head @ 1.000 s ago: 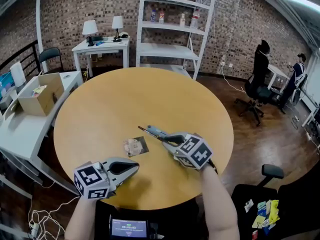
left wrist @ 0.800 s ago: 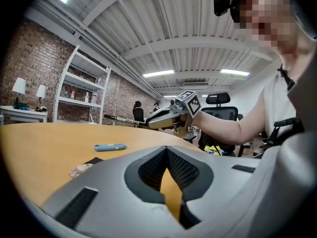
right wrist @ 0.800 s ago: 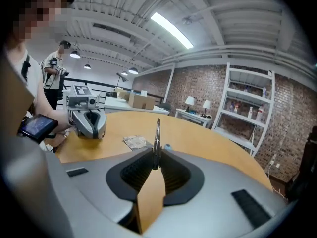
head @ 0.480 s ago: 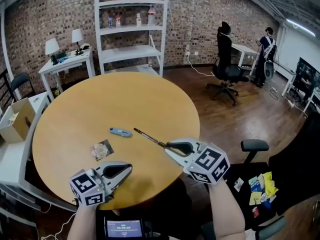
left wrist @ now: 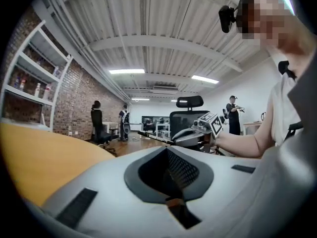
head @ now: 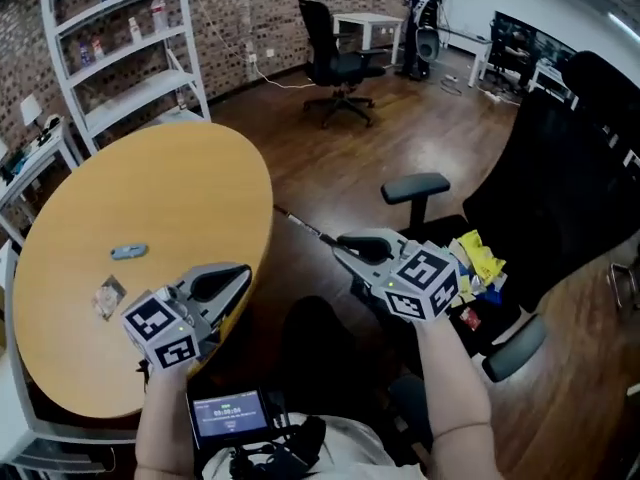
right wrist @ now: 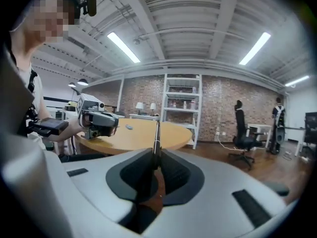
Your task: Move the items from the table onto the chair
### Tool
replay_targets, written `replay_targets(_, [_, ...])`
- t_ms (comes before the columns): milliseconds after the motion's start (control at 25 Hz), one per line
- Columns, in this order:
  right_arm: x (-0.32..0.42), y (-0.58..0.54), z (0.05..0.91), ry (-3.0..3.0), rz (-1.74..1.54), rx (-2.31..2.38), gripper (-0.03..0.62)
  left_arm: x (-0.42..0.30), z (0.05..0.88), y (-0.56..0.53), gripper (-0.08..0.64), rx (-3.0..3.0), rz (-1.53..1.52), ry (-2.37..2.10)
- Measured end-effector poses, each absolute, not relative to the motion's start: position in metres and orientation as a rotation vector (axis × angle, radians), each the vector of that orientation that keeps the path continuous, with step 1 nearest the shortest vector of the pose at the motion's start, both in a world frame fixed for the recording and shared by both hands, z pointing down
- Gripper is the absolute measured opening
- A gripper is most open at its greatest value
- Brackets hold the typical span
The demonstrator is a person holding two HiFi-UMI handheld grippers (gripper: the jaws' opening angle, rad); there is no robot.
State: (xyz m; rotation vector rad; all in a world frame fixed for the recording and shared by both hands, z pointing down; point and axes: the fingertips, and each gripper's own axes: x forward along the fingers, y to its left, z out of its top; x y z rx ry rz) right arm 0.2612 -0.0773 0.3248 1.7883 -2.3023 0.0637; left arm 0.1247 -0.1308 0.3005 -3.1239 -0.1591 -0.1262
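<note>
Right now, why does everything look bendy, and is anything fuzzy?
Left gripper view: the wide lens bends the tall white shelf. Right gripper view: long ceiling lights glare white; the thin dark stick looks soft up close. Head view: the round yellow wooden table looks stretched.

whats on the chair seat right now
Yellow packets and a small red item lie on the seat of the chair. The right gripper, shut on a thin stick, covers the rest of the pile.

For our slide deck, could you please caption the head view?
Right gripper holds a thin rod-like tool between the round table and the black chair.
</note>
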Motion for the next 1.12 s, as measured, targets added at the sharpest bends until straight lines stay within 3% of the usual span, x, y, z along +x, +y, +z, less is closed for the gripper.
replay_targets(440, [0.438,0.089,0.447,-1.691,0.477,2.312,0.058,0.241,0.321,-0.023,0.009,-3.096,-0.188,-0.636])
replay_targets(760, [0.481,0.152,0.582,-1.374,0.855,2.284,0.060,0.268,0.375,0.002,0.009,-3.152,-0.334,-0.737])
replay_targets(1120, [0.492,0.177,0.640,-1.256,0.971,2.210,0.066,0.273,0.391,0.008,0.009,-3.168,-0.394,-0.748])
